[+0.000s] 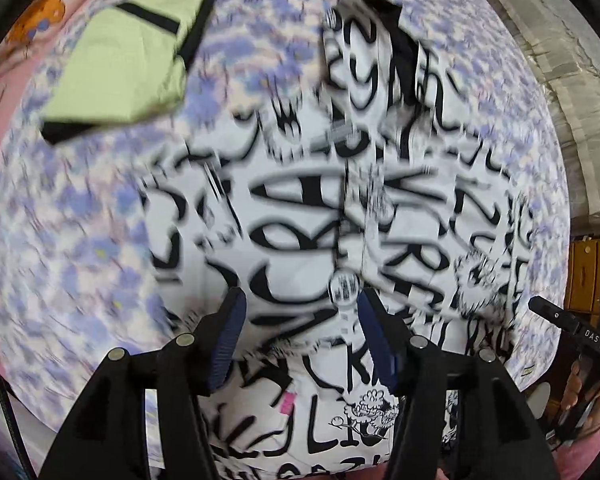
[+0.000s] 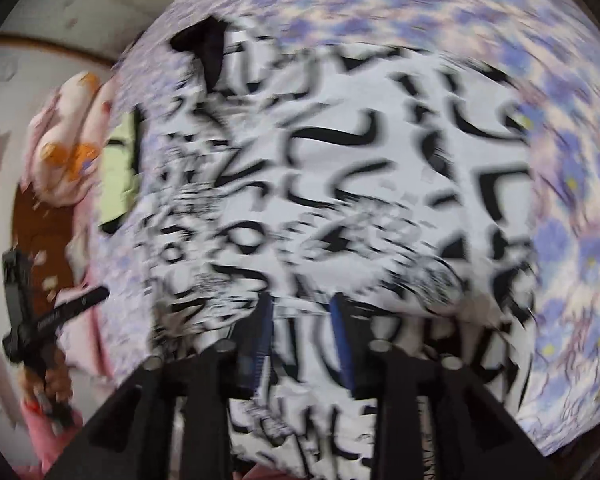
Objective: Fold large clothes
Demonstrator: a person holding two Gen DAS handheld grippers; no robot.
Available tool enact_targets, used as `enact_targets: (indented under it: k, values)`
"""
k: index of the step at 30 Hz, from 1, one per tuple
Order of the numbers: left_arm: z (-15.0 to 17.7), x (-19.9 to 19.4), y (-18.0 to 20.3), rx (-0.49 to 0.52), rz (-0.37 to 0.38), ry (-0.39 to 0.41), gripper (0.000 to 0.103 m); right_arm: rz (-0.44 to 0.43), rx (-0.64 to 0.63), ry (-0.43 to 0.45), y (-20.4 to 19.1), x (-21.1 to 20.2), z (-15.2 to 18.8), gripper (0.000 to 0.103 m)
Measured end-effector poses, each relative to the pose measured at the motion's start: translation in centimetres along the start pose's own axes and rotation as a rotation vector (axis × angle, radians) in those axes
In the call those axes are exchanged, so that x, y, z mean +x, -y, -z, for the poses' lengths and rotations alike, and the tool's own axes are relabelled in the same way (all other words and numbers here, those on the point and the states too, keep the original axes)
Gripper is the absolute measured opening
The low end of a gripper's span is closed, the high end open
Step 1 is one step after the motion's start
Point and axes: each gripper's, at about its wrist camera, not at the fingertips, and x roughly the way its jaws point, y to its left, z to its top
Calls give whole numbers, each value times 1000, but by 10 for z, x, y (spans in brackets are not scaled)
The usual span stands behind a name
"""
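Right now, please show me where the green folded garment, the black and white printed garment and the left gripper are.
green folded garment (image 1: 128,56), left wrist view, middle of its top face.
black and white printed garment (image 1: 300,216), left wrist view, central print.
left gripper (image 1: 298,336), left wrist view, between its fingertips.

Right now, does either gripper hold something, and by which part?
Nothing is held. The left gripper and the right gripper are both open above the printed garment, pads apart from the cloth.

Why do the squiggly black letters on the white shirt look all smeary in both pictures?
Motion blur: in the left wrist view the shirt streaks while the fingers look sharp; in the right wrist view the shirt and flowery bedsheet smear more. The fisheye lens also bends both pictures into a ball shape.
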Motion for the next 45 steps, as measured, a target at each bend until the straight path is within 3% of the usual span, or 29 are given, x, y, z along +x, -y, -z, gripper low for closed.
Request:
enact_targets:
  k: [4,7,12,17,21,26,35,41,45]
  values:
    - [-57,-35,3,72,-15,32,62,24,-99,23,-41,-23,-49,38]
    - [-101,-58,13,137,-47,90,64,6,-151,61,-67,-41,-91,51]
    - [-166,-76,33,193,-47,159,69,-1,-185,114,-99,-49,-161,52]
    - [-222,-69,48,138,14,214,75,28,-186,159,-111,-36,-224,53]
    - [-259,-41,57,105,87,206,75,47,-130,184,-104,-11,-276,53]
    - [-292,7,62,35,194,208,76,61,-42,239,-85,34,-313,53]
    - [-336,99,46,-31,175,294,76,-2,21,299,-52,107,-353,53]
    - [-354,166,35,-57,151,276,75,-34,-3,292,-32,148,-377,53]
    - [-358,202,27,-122,236,234,75,-105,7,297,-22,171,-382,52]
